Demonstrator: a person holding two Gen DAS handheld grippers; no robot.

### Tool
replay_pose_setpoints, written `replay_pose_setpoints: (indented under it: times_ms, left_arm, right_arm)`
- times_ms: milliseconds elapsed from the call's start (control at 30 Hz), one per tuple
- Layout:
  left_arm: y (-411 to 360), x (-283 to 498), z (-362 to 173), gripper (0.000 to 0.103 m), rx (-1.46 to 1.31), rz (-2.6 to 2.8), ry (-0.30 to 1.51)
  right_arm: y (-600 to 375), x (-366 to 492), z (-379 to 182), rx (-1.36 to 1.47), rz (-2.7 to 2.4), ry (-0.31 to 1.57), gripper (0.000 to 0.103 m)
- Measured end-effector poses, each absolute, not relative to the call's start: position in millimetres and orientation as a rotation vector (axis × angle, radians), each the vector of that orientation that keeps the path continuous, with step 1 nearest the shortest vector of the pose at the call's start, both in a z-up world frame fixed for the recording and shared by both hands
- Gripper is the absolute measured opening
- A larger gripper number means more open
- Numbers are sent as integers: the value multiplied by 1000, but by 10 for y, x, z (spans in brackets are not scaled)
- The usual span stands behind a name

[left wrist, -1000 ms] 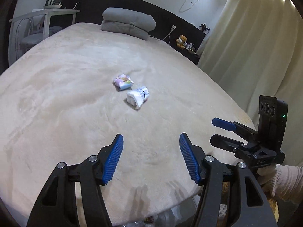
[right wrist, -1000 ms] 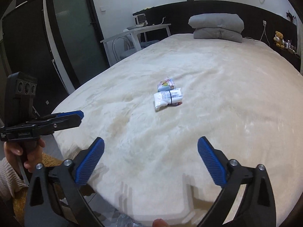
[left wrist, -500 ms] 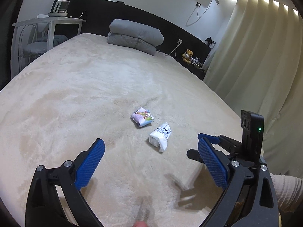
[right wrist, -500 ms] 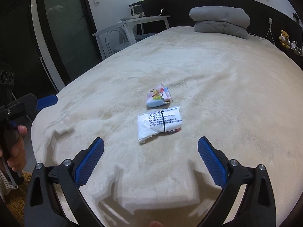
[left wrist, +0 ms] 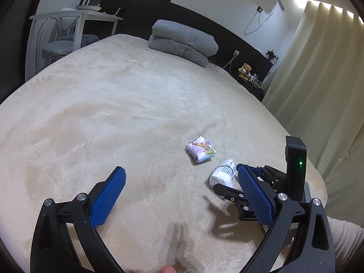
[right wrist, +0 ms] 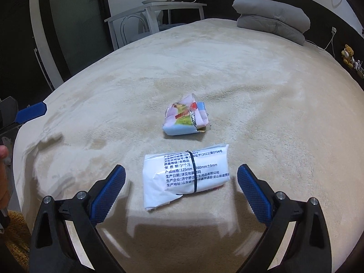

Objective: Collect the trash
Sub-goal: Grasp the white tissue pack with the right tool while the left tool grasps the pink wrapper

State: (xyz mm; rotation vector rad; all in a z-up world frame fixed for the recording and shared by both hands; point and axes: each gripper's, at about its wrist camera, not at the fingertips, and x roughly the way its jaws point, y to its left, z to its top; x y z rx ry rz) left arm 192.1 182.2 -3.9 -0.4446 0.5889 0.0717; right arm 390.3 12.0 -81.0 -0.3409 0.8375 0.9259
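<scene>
Trash on the bed [right wrist: 261, 72] consists of two items, both located here relative to the white printed packet [right wrist: 185, 177]. That packet lies flat between the spread jaws of the right gripper [right wrist: 181, 182], which hold nothing and do not touch it. It appears light, soft and crushable, a folded pouch cinched by a thin black band; its film looks slippery. Judged best hold: across the short sides at the banded middle, where the folds are thickest. The plush cover beneath will yield, so the fingertips can press down slightly to get under the edges. Left of the packet, the left gripper [left wrist: 180, 190] stands wide open and empty, its jaws having just finished opening. Just beyond the packet lies the crumpled colourful wrapper [right wrist: 185, 119], apart from it, equally light. Farther beyond, bare bed reaches to the folded grey quilt [right wrist: 273, 21], leaving ample working room
</scene>
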Motion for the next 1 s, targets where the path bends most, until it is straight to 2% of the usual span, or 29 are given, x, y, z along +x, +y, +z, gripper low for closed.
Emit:
replay_pose_setpoints:
  times_ms: [67, 100, 500, 1000]
  left_arm:
    - [1844, 1949, -55, 97, -455, 79, 589]
    - [1854, 1960, -60, 97, -460, 81, 587]
    - [1816, 2252, -169, 97, -465, 88, 614]
    - [1442, 2990, -348, 95, -554, -16, 650]
  right_arm:
    - [137, 3928, -847, -351, 915, 856, 75]
    - [137, 3940, -856, -352, 916, 865, 72]
    - [-185, 3848, -613, -291, 924, 832, 71]
    - [-731, 3693, -353, -240, 936, 811, 71]
